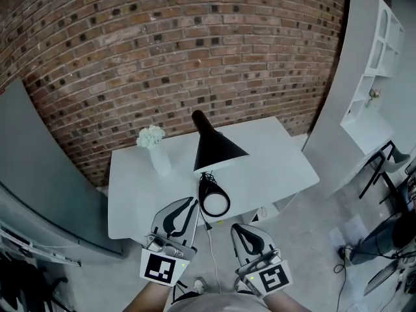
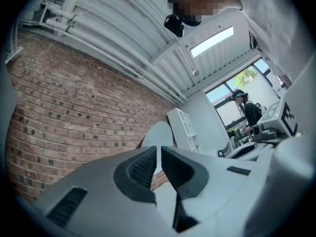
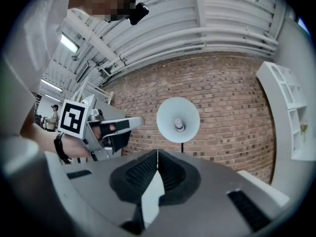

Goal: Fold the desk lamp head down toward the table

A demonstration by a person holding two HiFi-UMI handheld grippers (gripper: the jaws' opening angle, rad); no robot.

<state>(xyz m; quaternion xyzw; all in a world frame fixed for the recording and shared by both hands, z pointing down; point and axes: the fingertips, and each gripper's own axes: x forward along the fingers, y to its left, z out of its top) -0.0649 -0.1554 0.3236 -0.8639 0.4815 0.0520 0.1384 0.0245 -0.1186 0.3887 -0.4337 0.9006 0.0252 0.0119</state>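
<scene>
A black desk lamp stands on the white table (image 1: pixel 273 161). Its cone-shaped head (image 1: pixel 218 147) is raised above its round base (image 1: pixel 214 200) near the front edge. In the right gripper view the white inside of the lamp head (image 3: pixel 178 119) faces me. My left gripper (image 1: pixel 192 201) hangs just left of the base, jaws shut and empty; in its own view the left gripper (image 2: pixel 159 151) points up at the lamp head (image 2: pixel 157 135). My right gripper (image 1: pixel 238 228) is in front of the table edge, right of the base, and the right gripper (image 3: pixel 157 153) is shut on nothing.
A white vase with white flowers (image 1: pixel 155 149) stands at the table's back left. The lamp cable (image 1: pixel 211 252) drops off the front edge. A white shelf unit (image 1: pixel 374 57) and a chair (image 1: pixel 383 168) are at the right, with a brick wall (image 1: pixel 195 44) behind. A person (image 2: pixel 245 107) stands far off.
</scene>
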